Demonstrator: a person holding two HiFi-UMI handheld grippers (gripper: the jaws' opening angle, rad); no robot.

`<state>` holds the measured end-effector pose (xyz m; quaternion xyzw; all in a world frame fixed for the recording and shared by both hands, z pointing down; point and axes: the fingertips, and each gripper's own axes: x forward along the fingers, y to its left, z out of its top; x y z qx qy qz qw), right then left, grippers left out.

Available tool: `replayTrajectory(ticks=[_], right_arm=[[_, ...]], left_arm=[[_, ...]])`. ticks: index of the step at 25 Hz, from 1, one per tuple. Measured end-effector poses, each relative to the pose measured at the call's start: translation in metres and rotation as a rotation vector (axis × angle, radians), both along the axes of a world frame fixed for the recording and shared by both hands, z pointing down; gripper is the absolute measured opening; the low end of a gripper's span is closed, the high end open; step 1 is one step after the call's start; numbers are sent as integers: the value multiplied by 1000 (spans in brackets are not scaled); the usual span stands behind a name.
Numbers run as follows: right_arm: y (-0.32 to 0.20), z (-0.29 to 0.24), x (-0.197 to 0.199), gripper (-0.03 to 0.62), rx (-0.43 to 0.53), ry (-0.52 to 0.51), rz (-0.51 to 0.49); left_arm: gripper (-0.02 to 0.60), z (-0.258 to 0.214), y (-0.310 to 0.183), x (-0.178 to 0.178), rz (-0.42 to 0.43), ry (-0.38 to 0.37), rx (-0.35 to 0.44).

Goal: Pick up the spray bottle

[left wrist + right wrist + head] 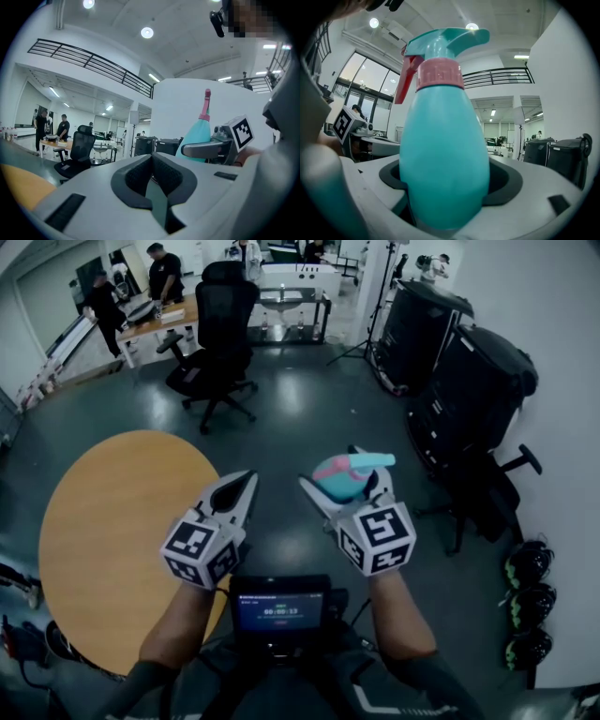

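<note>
A teal spray bottle [345,476] with a pink collar and a red trigger stands upright between the jaws of my right gripper [344,489], which is shut on its body. It fills the right gripper view, where the bottle [443,154] rises from the jaws and its nozzle points right. My left gripper [237,493] hangs beside it to the left, shut, with nothing between its jaws. In the left gripper view the shut jaws meet at the gripper [152,176], and the bottle [199,136] shows at the right, held by the other gripper. Both are held in the air above the floor.
A round wooden table [112,531] lies at the lower left, below and left of my left gripper. A black office chair [217,338] stands further ahead on the grey floor. Black cases [464,390] and another chair [487,493] line the right wall. People stand at a desk [155,315] far back.
</note>
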<state>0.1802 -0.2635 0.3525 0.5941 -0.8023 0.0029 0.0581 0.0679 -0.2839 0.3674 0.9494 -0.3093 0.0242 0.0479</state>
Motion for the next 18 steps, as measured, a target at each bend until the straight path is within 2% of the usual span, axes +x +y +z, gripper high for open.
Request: replayTrajectory(ticks=[9,18], right_arm=[[-4,9,10,433,-20,19,45],[-8,9,-1,433,-31,20,46]], left_arm=[[3,5,-8,5,20,9,-10],[3,6,-11,-6,19,12,-22]])
